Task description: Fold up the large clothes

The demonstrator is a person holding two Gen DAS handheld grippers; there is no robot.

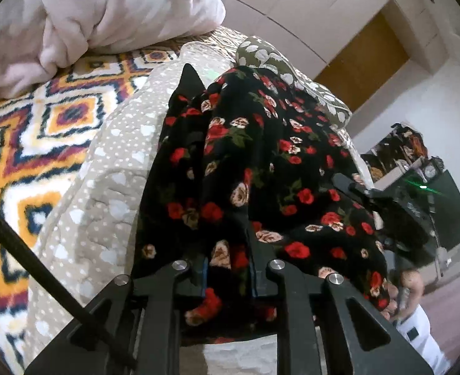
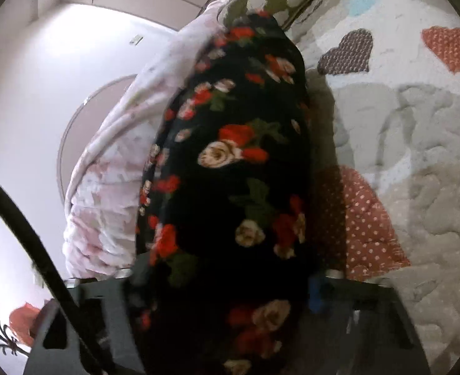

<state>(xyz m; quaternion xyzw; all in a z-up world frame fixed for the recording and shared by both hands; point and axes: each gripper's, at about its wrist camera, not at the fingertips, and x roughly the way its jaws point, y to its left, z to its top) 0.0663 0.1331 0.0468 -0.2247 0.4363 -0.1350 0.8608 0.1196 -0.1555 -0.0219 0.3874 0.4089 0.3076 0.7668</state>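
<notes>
A black garment with red and cream roses [image 1: 261,162] hangs bunched above the bed. My left gripper [image 1: 228,268] is shut on its near edge, cloth filling the gap between the fingers. The right gripper [image 1: 383,197] shows at the right of the left wrist view, holding the garment's other side. In the right wrist view the same garment [image 2: 236,168] drapes over my right gripper [image 2: 223,284], which is shut on it; its fingers are mostly covered and blurred.
A beige dotted quilt [image 1: 111,187] with heart patches [image 2: 345,53] covers the bed. A patterned orange and white blanket [image 1: 27,131], a pink bundled duvet [image 1: 105,9] and an olive spotted pillow [image 1: 292,75] lie beyond. A cluttered shelf [image 1: 417,168] stands at right.
</notes>
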